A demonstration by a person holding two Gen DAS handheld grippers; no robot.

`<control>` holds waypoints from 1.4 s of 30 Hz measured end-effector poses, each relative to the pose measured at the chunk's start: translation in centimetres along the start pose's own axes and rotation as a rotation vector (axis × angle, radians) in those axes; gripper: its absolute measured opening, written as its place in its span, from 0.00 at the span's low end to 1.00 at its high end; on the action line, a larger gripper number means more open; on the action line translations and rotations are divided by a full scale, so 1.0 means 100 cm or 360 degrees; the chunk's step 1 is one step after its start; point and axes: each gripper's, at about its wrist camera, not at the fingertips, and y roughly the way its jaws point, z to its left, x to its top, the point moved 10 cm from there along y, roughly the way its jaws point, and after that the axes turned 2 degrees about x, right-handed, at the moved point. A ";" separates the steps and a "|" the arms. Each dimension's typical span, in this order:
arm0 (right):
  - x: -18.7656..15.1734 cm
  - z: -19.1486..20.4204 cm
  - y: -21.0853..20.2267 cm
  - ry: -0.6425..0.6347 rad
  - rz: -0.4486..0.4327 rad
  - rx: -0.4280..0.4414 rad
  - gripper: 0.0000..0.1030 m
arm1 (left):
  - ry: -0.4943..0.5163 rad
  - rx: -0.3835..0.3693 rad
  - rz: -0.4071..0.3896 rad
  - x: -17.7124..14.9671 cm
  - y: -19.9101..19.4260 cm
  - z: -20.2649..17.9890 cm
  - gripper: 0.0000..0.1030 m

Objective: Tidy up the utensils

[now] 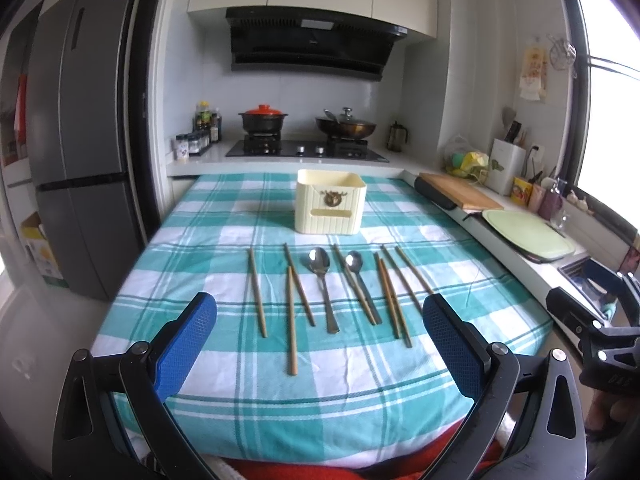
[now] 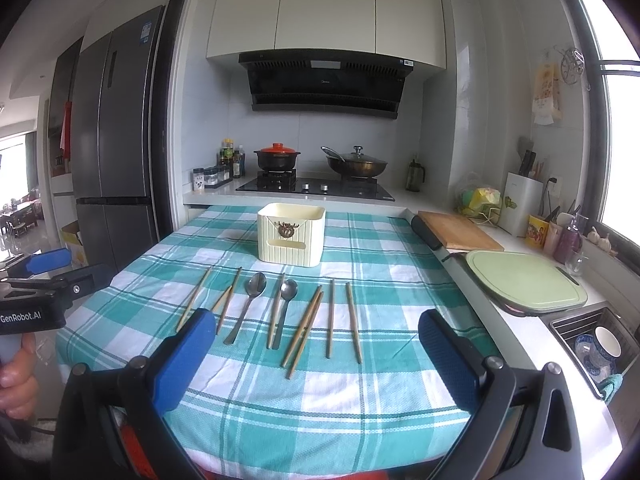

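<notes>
Chopsticks (image 1: 257, 293) and two spoons are lying in a loose row on the checked cloth (image 1: 192, 248) covering the surface; larger spoon (image 1: 323, 280) sitting mid-row, smaller spoon (image 1: 360, 280) just right of it with one chopstick touching it; two chopsticks (image 1: 392, 300) right of that lying pressed together; cream holder box (image 1: 330, 201) standing upright behind the row, apart from it, looking empty from what I'm seeing of its rim; I'm holding the left gripper (image 1: 320, 344) over the near edge of the cloth, jaws spread wide and grasping nothing; right gripper (image 2: 316, 344) hovering likewise, jaws released, nothing between them; a hand (image 2: 16, 376) is showing at the left edge of the right wrist view, gripping the other handle; stove with red-lidded pot (image 1: 263, 117) and wok (image 1: 346, 125) sitting well behind; green board (image 2: 524, 282) lying on the right counter beside the sink.
</notes>
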 end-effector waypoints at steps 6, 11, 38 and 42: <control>0.000 0.000 0.001 0.0004 0.0012 0.0004 1.00 | -0.0003 -0.0007 0.0011 -0.001 0.002 0.000 1.00; 0.000 -0.001 0.002 0.0005 0.0016 -0.0002 1.00 | -0.0005 -0.0009 0.0015 -0.001 0.003 0.000 1.00; -0.006 0.001 0.016 -0.0058 0.0069 -0.0027 1.00 | -0.0018 -0.0045 0.0066 -0.003 0.014 -0.001 0.99; -0.007 0.002 0.017 -0.0060 0.0076 -0.0024 1.00 | -0.0021 -0.0046 0.0073 -0.002 0.017 -0.001 0.99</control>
